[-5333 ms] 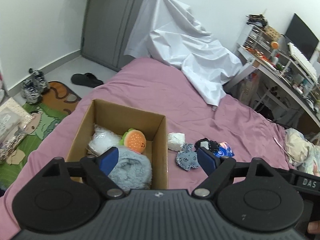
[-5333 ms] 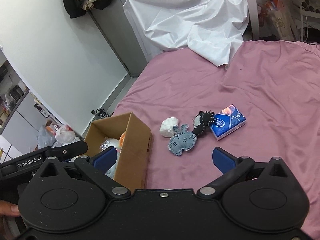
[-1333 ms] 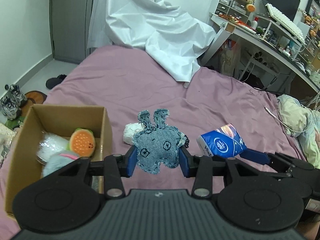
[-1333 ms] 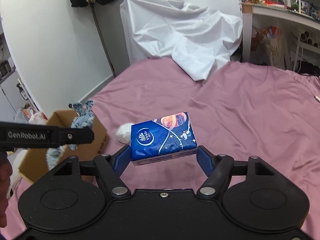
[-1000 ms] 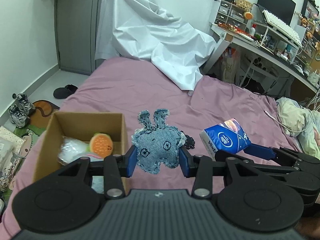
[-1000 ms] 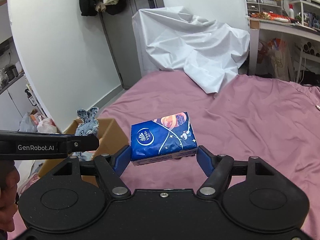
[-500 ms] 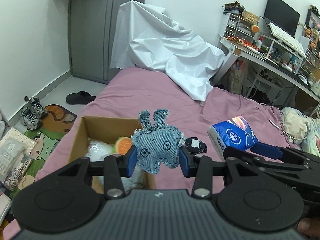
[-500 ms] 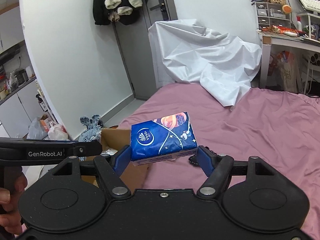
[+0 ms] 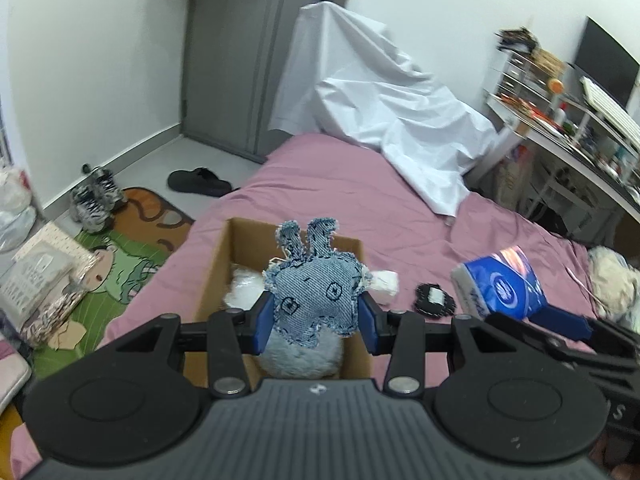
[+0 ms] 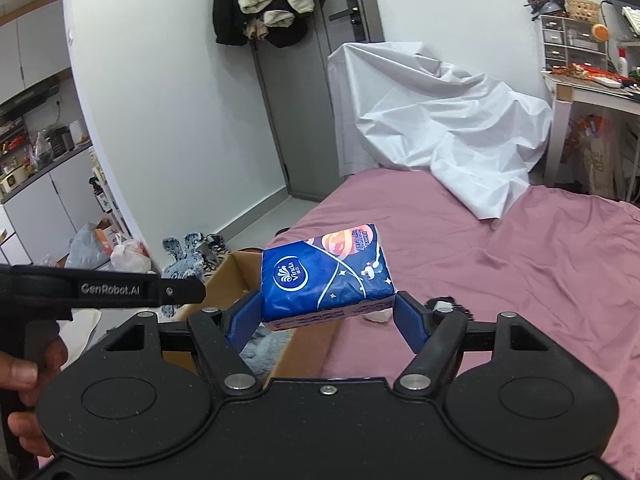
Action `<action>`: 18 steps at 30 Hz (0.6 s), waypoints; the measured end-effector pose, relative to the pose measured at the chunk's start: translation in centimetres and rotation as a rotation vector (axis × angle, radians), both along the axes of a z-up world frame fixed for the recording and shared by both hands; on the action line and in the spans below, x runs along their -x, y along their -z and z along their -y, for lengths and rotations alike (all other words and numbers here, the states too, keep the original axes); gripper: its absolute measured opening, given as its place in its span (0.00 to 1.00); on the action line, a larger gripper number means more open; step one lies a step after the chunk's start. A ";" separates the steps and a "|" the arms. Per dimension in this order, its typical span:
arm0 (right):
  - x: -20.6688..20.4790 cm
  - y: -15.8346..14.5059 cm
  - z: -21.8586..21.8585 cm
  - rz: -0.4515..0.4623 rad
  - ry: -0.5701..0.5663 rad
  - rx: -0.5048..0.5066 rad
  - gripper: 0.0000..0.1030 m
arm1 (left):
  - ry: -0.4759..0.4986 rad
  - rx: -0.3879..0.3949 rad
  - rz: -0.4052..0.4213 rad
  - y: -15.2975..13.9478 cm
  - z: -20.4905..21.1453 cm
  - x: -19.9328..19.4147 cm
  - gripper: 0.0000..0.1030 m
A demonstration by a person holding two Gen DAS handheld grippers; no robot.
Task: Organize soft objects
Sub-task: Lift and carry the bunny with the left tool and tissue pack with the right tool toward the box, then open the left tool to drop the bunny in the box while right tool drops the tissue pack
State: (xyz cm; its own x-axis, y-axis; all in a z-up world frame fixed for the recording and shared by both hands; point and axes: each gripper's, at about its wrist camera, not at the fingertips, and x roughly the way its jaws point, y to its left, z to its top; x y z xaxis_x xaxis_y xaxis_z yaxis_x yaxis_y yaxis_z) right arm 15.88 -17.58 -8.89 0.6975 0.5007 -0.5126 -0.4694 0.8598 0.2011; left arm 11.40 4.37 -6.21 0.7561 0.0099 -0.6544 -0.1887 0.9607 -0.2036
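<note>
Two handheld grippers hover over a bed covered with a pink sheet [image 9: 352, 200]. The left gripper [image 9: 314, 322] is clamped on a small denim rabbit toy [image 9: 314, 292], its blue pads pressing each side of the toy's body, ears pointing up. The toy hangs in the air directly above an open cardboard box [image 9: 224, 264] that sits on the bed near its left edge. Inside the box lie a fluffy grey plush [image 9: 300, 356] at the near end and a white crinkly bag [image 9: 244, 284] farther back.

The right gripper [image 10: 326, 316] is closed around a blue tissue pack [image 10: 326, 276] (white logo and an orange swirl on the wrapper), held level above the sheet, just to the right of the box. In the left camera's view this pack [image 9: 500, 284] appears off to the right, in the air beside the box.

On the sheet, just right of the box, rest a small white soft lump [image 9: 386, 284] and, next to it, a black patch with a white centre [image 9: 434, 300]. They lie close together but whether they touch cannot be told.

A crumpled white sheet [image 9: 384, 120] is draped at the far end of the bed. A cluttered desk [image 9: 568, 132] stands to the right, and a cartoon floor mat [image 9: 120, 264] lies on the floor to the left.
</note>
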 end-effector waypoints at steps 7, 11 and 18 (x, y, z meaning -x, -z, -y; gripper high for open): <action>0.2 0.5 -2.5 -0.004 -0.068 0.013 0.68 | -0.049 0.059 -0.032 1.7 -2.3 0.4 0.42; 0.0 0.9 -3.9 -0.016 -0.085 0.024 0.68 | -0.055 0.080 -0.065 3.3 -3.1 0.3 0.42; 0.2 1.7 -5.5 -0.037 -0.106 0.051 0.68 | -0.051 0.108 -0.112 5.4 -4.4 -0.3 0.44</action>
State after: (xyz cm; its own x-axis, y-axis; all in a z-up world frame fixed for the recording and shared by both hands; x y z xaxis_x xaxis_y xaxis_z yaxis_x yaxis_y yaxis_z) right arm 15.71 -12.07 -10.59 0.6224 0.5430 -0.5637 -0.5509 0.8155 0.1774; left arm 11.70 8.82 -11.65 0.6789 -0.0287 -0.7337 -0.2642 0.9228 -0.2805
